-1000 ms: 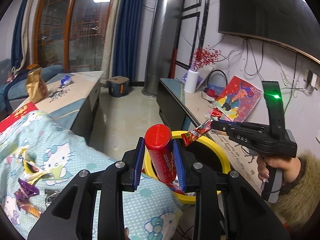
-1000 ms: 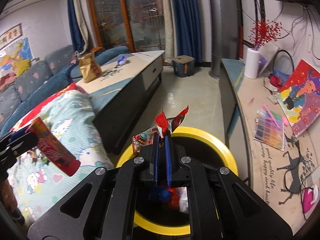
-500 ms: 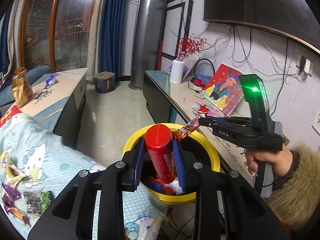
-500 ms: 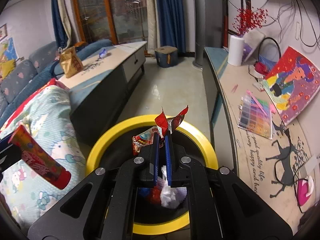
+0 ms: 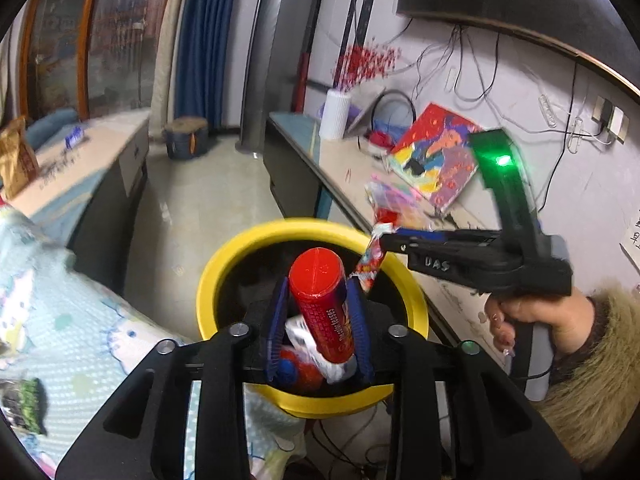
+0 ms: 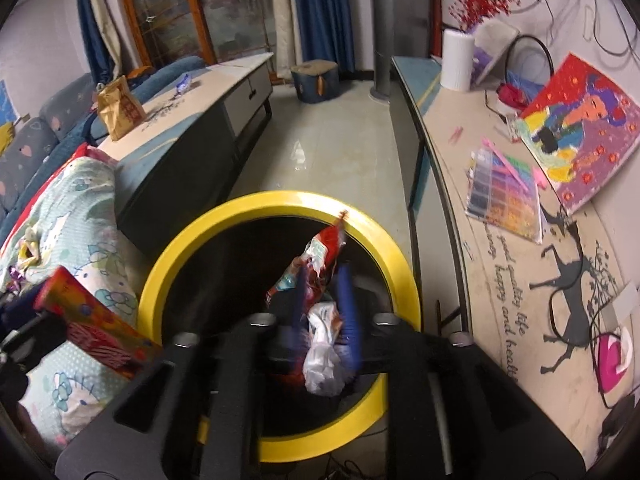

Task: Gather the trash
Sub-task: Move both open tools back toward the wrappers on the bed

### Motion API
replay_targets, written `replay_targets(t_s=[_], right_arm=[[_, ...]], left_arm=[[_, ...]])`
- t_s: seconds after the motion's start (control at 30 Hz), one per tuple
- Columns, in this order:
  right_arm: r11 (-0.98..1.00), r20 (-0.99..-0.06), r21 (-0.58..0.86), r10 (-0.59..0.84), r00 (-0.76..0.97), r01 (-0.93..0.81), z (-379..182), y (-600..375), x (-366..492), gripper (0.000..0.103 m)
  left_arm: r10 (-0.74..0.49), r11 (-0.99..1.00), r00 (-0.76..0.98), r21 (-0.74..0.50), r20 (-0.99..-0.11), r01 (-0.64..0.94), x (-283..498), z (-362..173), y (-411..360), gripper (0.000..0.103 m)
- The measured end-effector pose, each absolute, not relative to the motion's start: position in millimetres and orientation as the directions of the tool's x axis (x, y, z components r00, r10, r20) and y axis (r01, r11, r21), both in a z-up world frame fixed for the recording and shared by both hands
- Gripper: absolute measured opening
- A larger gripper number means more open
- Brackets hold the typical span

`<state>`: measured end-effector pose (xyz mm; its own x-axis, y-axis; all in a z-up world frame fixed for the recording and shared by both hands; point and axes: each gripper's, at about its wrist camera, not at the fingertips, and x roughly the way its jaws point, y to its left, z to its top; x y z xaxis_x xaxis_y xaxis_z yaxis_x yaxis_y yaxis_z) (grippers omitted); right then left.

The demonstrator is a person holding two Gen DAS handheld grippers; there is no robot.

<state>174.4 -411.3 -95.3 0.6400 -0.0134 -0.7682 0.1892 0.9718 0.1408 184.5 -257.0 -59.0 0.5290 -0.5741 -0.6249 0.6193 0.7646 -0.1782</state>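
Observation:
A yellow-rimmed bin [image 5: 224, 256] [image 6: 176, 248] with trash inside sits right below both grippers. My left gripper [image 5: 318, 286] hangs over its mouth and its jaws are opening. A red snack tube [image 5: 320, 304] stands tilted between the blue pads [image 5: 278, 320] with a gap at its left side. In the right wrist view that tube [image 6: 92, 328] shows at the left edge. My right gripper [image 6: 323, 270] [image 5: 384, 236] is opening too. A red snack wrapper [image 6: 320, 256] [image 5: 370, 260] hangs loose by its left pad, over the bin.
A cartoon-print blanket [image 5: 80, 320] with several small wrappers [image 5: 24, 404] lies left of the bin. A long console [image 6: 500, 280] on the right holds a painting [image 6: 580, 136] and a bead box [image 6: 504, 196]. A coffee table [image 6: 192, 120] with a brown bag stands beyond.
Both grippers sank closer over the bin. The left jaws spread away from the tube, which now leans. The right jaws parted and the wrapper droops free.

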Motion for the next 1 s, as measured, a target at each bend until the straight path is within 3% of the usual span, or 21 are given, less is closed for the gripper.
replay_targets(t_s=[0.03, 0.07, 0.2, 0.4, 1.0], right_arm=[[0.970, -0.770, 0.139, -0.022, 0.637, 0.201, -96, -413, 174, 0.041], [0.968, -0.770, 0.141, -0.023, 0.638, 0.205, -96, -414, 173, 0.041], [0.966, -0.759, 0.150, -0.024, 0.651, 0.211, -91, -413, 172, 0.050], [0.974, -0.726, 0.163, 0.011, 0.687, 0.156, -80, -396, 171, 0.056], [0.970, -0.627, 0.212, 0.228, 0.745, -0.118, -36, -302, 157, 0.058]], left_arm=[[-0.562, 0.775, 0.535, -0.176, -0.631, 0.607, 187, -62, -257, 0.057], [-0.552, 0.787, 0.542, -0.179, -0.634, 0.591, 189, -65, -253, 0.074], [-0.528, 0.818, 0.574, -0.192, -0.626, 0.543, 191, -65, -234, 0.093], [-0.460, 0.871, 0.650, -0.164, -0.605, 0.464, 186, -54, -200, 0.095], [-0.290, 0.957, 0.805, -0.146, -0.517, 0.251, 165, -20, -110, 0.095]])
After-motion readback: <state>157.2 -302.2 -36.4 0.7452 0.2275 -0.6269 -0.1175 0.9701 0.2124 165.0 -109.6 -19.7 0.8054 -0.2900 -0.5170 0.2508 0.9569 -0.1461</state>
